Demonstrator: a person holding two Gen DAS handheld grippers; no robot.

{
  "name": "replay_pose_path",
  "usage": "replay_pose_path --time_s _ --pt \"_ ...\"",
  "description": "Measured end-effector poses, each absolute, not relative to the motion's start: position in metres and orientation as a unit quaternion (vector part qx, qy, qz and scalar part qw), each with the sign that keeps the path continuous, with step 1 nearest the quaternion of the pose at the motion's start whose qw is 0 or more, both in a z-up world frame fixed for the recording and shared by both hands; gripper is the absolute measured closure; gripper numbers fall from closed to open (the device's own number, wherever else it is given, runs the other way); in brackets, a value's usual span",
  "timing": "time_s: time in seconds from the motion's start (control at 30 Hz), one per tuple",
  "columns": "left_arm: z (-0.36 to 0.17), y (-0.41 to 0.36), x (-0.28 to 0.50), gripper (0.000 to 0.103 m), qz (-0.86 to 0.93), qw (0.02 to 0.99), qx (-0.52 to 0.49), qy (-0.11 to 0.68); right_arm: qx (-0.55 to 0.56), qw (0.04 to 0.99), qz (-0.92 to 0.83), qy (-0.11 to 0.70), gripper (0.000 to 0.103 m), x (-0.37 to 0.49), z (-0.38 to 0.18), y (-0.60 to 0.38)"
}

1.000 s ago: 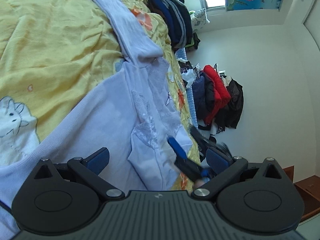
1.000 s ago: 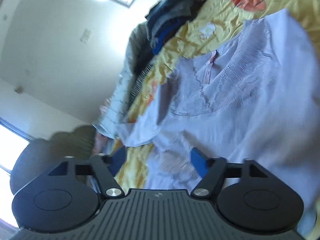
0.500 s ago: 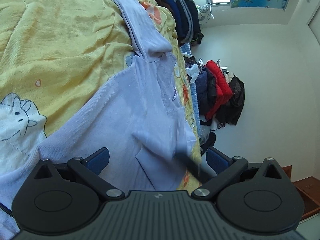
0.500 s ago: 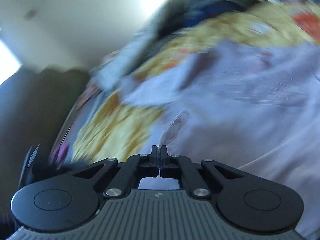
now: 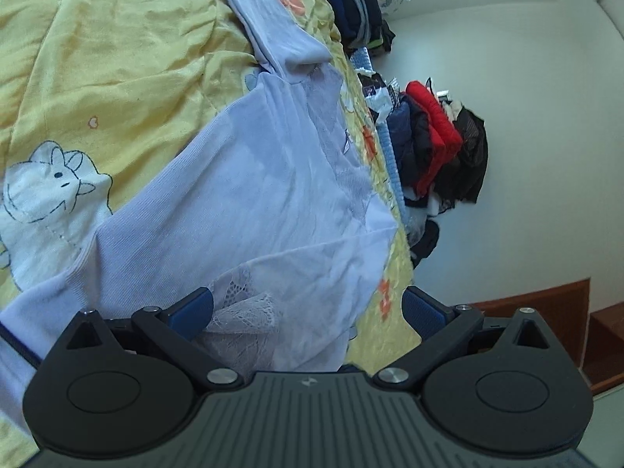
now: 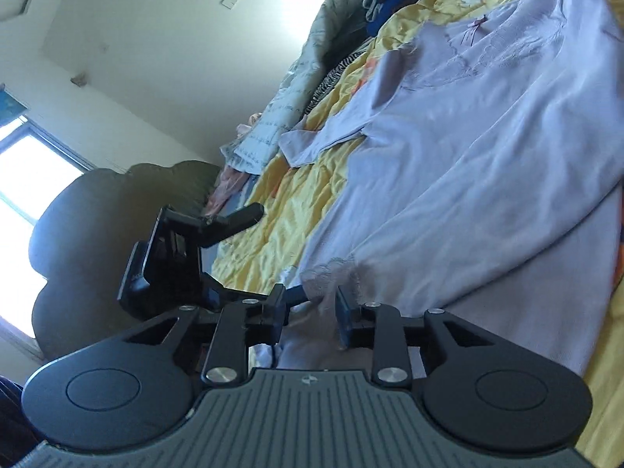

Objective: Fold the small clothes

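A lavender long-sleeved top [image 5: 241, 195] lies spread on the yellow bedspread [image 5: 117, 58]. One sleeve is folded back across the body, and its lace cuff [image 5: 241, 304] rests just inside the left finger of my left gripper [image 5: 308, 308], which stands wide open over the hem. In the right wrist view my right gripper [image 6: 312, 306] is opening. The lace cuff [image 6: 327, 273] lies loose between its fingers, and the pads are not pressing on it. My left gripper [image 6: 275, 251] shows just beyond it to the left, over the bed's edge.
Folded dark clothes [image 5: 351, 4] are stacked at the far end of the bed. A heap of red and black garments [image 5: 436, 144] lies on the floor past the bed's right edge. A quilted jacket [image 6: 296, 89] and a dark headboard [image 6: 117, 202] stand on the other side.
The right gripper shut on the lace sleeve end, carried it across the top toward the left gripper, and now its jaws have parted. The left gripper stayed open and tilted slightly.
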State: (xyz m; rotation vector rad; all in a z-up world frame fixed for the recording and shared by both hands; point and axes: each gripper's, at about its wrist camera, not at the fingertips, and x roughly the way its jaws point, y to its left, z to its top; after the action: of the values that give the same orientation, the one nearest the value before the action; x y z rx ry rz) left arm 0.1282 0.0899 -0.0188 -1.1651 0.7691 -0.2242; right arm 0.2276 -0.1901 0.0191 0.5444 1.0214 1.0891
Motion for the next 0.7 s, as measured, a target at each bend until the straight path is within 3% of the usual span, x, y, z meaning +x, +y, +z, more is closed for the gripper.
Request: replay_pose_path --time_s 0.1,0.17,0.33,0.5,0.7 --pt "-0.016 0.091 0.12 0.0 -0.101 0.766 -0.526 0.356 0.271 0.681 0.498 0.463 0.063 0.237 0.012 -0.177" --pt "-0.015 0.097 0.115 0.0 -0.096 0.764 -0.531 0.352 0.287 0.668 0.485 0.486 0.051 0.246 0.001 -0.165" --pt "-0.007 0.124 0.093 0.0 -0.071 0.767 -0.558 0.307 0.313 0.614 0.476 0.547 0.051 0.261 -0.024 -0.138" --pt "0.001 0.136 0.082 0.0 -0.078 0.773 -0.554 0.297 0.271 0.578 0.55 0.539 0.051 0.231 -0.009 -0.123" --pt "-0.009 0.122 0.086 0.0 -0.108 0.759 -0.558 0.317 0.277 0.676 0.451 0.512 0.044 0.239 -0.001 -0.156"
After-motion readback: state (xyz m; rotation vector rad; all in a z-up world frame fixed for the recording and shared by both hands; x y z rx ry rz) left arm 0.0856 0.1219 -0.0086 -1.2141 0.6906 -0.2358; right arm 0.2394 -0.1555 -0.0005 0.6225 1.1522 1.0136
